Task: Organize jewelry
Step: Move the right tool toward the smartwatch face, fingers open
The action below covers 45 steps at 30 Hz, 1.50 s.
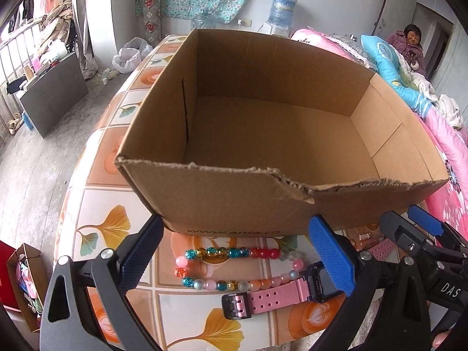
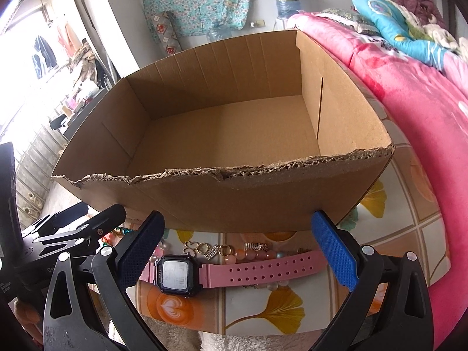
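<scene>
So far: nothing is packed; the cardboard box shows a bare floor in both views.
Box: it sits open-topped on the tiled table cover, its torn near wall toward the grippers.
Bead bracelet: it lies on the cover just in front of the box's near wall, toward the left.
Pink watch: it lies flat along the near edge of the cover, strap stretched sideways, touching the beads.
Charm bracelet: peach beads and gold charms lie between the watch strap and the box.
Left gripper: fingers apart, holding nothing, poised above the bead bracelet.
Right gripper: fingers apart, holding nothing, straddling the watch from above.
Left to do: judging by the bare box, all 3 pieces must yet go inside.
Likely step: a first pick, though which piece goes first cannot be told.
</scene>
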{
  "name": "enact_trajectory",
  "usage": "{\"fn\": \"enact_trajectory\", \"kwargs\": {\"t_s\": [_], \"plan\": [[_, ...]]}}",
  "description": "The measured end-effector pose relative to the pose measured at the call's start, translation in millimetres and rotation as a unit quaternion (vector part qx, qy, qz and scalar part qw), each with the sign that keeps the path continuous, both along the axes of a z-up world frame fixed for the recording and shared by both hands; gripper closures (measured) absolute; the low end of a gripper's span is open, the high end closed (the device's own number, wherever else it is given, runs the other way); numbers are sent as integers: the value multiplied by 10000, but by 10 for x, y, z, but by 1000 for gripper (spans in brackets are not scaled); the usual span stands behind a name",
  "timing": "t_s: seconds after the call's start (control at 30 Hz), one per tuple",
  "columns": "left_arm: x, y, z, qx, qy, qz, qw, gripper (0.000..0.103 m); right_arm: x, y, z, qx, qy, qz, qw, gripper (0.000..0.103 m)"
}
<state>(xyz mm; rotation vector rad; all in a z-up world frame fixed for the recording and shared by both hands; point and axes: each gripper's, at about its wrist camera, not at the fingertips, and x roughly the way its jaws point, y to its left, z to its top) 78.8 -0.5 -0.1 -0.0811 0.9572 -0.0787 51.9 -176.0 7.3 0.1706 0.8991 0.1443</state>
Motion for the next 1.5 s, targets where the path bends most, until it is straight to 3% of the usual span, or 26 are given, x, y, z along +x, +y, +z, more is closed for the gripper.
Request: {"fn": "enact_trajectory", "kwargs": {"t_s": [0.27, 0.57, 0.77, 0.97, 1.07, 1.17, 1.23, 1.4, 1.5], "plan": [[27, 19, -15, -33, -89, 7, 10000, 6, -1, 25, 58, -9, -71, -103, 9999, 7], [-241, 114, 62, 6, -391, 10, 9992, 6, -196, 76, 140, -362, -232, -86, 9990, 8], [-447, 291, 83, 7, -591, 304, 9978, 6, -430, 218, 240, -1219, -700, -233, 9898, 8], [-687, 527, 172, -394, -884, 760, 9924, 6, -692, 320, 473, -1448, -1389, -128, 9796, 8], [-743, 647, 139, -765, -777, 882, 9901, 6, -843, 360, 594, -1478, -1847, -75, 9716, 8], [-790, 751, 90, -1220, -563, 815, 9876, 6, -872, 424, 608, -1538, -1797, 231, 9714, 8], [-842, 786, 78, -1232, -504, 781, 9880, 6, -888, 465, 614, -1611, -1723, 253, 9714, 8], [-918, 784, 45, -1025, -219, 710, 9920, 6, -1042, 493, 764, -1406, -2140, 310, 9662, 8], [-985, 812, 56, -996, -301, 673, 9923, 6, -1012, 552, 731, -1633, -1955, 292, 9666, 8]]}}
